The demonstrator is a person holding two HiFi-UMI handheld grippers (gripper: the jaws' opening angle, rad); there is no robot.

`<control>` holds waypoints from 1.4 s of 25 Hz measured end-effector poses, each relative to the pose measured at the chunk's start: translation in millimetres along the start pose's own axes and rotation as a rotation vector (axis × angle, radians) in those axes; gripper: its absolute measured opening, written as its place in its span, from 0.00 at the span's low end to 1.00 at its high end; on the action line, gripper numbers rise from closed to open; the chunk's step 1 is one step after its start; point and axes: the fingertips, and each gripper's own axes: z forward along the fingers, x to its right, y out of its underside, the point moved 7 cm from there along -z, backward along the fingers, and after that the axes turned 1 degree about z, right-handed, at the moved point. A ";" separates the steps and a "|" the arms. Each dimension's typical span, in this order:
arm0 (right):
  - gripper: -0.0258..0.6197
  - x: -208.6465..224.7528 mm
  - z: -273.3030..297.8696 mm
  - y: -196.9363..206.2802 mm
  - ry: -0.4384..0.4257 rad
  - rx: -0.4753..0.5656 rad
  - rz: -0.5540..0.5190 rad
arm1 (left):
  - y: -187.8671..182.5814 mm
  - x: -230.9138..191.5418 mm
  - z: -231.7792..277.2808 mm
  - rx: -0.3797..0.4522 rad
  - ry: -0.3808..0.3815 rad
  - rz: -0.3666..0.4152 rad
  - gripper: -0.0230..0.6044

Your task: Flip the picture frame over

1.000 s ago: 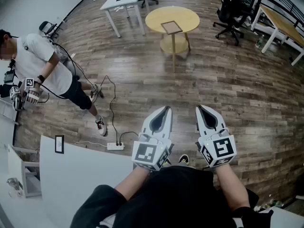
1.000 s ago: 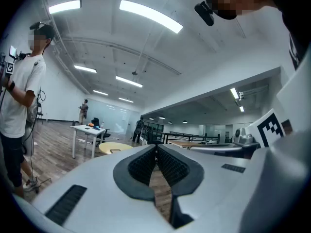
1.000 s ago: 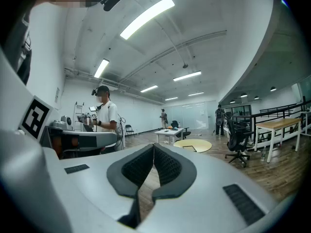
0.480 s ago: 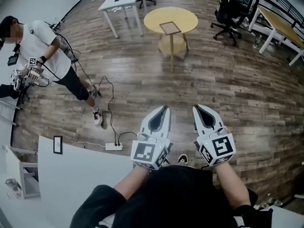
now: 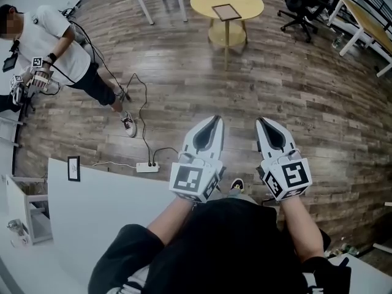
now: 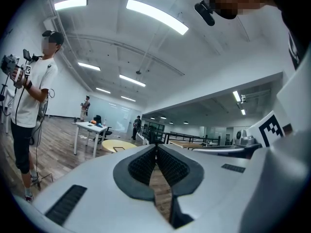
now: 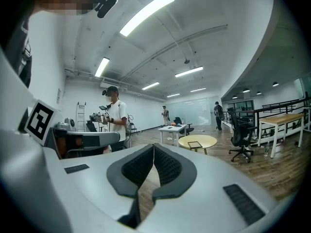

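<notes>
Far ahead of the left hand-held gripper (image 5: 214, 121), a round yellow desk (image 5: 248, 5) stands on the wooden floor (image 5: 306, 90), with a black office chair (image 5: 303, 5) to its right. A person in a white shirt (image 5: 46, 32) stands well off to the left. A power strip (image 5: 149, 166) lies near the hand-held gripper's left side, with its cable (image 5: 144, 121) running off towards the person.

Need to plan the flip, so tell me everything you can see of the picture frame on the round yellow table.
The picture frame is a small rectangle with a thin dark border around a paler, brownish centre. It lies flat on the round yellow table, roughly at the middle of the top, turned slightly askew in the head view. Only the table touches it, and nothing else lies there. It is too far off to tell its material or which face is up.
</notes>
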 end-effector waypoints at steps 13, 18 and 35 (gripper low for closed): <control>0.07 8.5 32.5 9.7 -0.013 -0.023 -0.006 | 7.2 -23.0 20.0 -0.016 -0.010 0.006 0.08; 0.07 51.6 64.3 9.1 -0.033 -0.017 0.002 | 3.7 -27.3 70.9 -0.010 -0.017 0.035 0.08; 0.07 238.5 166.5 -5.7 -0.044 0.015 0.039 | 0.7 -31.4 273.0 -0.024 -0.052 0.067 0.08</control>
